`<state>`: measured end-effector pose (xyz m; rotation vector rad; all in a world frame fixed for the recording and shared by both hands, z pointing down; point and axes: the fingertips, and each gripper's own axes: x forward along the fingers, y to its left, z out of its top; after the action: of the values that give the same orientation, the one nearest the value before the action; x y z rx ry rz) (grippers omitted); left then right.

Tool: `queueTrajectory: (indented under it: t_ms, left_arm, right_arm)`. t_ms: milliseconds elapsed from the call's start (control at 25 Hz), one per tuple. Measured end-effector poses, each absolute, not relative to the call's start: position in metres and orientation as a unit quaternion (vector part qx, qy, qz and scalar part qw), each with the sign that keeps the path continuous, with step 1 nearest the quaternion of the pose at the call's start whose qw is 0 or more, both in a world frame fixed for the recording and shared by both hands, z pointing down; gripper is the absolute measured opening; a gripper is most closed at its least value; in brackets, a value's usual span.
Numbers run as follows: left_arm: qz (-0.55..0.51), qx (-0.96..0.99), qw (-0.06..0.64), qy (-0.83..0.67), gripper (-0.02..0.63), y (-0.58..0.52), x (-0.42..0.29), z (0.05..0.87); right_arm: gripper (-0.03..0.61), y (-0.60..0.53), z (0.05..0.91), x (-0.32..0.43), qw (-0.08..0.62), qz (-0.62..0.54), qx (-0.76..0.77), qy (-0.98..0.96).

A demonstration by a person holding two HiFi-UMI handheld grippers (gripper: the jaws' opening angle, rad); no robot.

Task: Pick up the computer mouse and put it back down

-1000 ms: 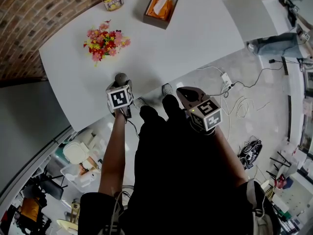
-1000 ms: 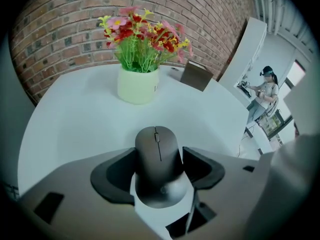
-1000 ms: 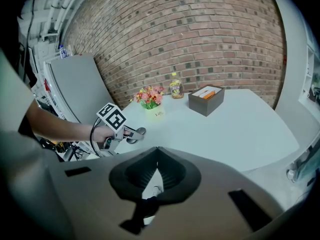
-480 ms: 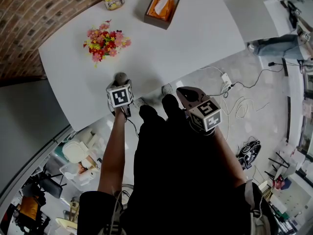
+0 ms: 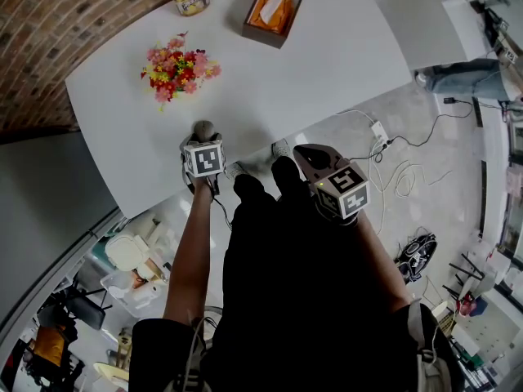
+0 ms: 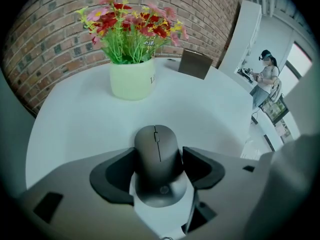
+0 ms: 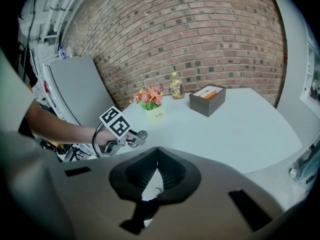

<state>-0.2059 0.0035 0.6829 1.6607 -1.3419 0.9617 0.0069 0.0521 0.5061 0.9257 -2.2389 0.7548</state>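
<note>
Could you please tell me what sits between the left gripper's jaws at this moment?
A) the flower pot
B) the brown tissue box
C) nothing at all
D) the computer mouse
D: in the left gripper view, the grey computer mouse lies between the left gripper's two dark pads, which press on its sides, while the flower pot stands farther back on the table.

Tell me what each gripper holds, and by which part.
The left gripper grips the computer mouse by its two long sides, jaws at mid-body. The right gripper holds nothing, jaws together.
</note>
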Motion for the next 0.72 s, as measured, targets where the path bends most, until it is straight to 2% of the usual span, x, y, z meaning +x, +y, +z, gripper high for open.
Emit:
queueTrajectory:
  t_ms: [720]
  left_arm:
    - [0.380,0.651,0.390,-0.529,0.324,0.0031,-0.2071,0.6819]
  right_arm:
    - [0.017,0.0496,0.5055,0.0056,0.297,0.284,0.342,-0.845]
